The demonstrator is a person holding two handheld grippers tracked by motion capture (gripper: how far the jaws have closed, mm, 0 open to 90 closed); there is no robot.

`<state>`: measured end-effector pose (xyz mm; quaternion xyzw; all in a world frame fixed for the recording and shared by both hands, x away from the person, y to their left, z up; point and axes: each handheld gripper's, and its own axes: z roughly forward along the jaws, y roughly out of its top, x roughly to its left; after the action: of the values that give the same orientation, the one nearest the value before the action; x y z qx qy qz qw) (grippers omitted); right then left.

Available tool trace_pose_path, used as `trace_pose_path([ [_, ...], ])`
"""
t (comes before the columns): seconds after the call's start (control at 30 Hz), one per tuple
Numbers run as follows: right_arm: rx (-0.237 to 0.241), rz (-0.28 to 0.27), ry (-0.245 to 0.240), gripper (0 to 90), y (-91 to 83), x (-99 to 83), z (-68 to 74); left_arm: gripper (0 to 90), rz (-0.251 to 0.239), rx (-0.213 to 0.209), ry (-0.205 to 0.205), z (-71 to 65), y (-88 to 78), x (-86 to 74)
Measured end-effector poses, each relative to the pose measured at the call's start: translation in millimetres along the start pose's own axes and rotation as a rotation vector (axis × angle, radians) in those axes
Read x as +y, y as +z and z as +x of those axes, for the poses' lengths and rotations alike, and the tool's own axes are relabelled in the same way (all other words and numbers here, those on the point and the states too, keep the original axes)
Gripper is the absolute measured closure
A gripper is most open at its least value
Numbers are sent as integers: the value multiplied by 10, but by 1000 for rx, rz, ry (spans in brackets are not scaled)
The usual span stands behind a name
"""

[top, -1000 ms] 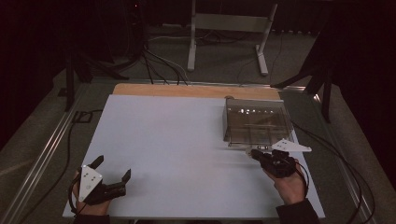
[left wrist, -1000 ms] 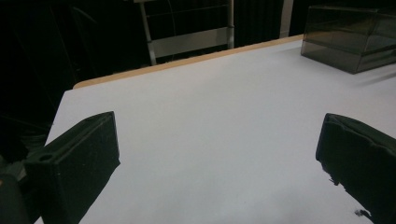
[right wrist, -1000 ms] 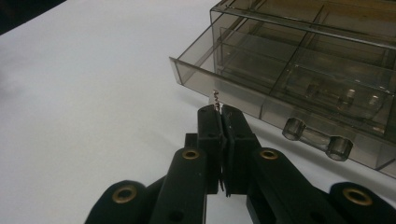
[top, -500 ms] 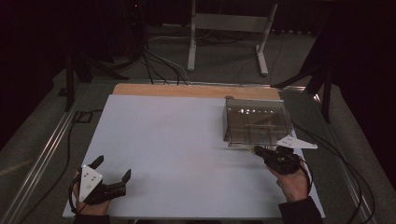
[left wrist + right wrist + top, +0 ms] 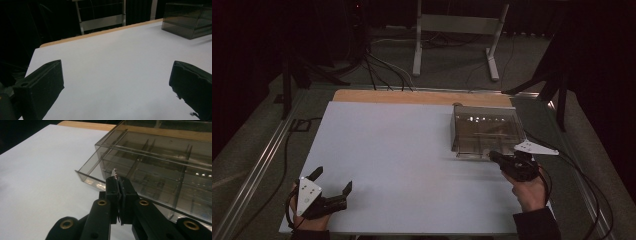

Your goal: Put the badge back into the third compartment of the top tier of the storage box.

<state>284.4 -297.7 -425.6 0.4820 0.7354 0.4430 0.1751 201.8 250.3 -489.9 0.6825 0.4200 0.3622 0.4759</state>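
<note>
Now our right gripper [image 5: 117,178], jaws pinching a small white scrap [image 5: 115,173], has edged toward the compartment box [image 5: 160,165] while our left gripper [image 5: 331,187] rests open.

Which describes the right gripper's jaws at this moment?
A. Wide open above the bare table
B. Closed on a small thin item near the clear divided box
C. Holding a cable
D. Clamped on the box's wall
B: in the right gripper view the right gripper has its jaws pressed together, a small thin item sticking out of their tips, just before the clear divided box.
</note>
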Motion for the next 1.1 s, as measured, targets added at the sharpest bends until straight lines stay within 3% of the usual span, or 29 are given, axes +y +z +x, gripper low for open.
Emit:
trace_pose_path([
  [0.7,-81,4,26,880,44,62,-171,4,1,-1,0,1,3,-1],
  [1.1,-160,-9,68,879,23,58,-321,4,1,-3,0,1,7,1],
])
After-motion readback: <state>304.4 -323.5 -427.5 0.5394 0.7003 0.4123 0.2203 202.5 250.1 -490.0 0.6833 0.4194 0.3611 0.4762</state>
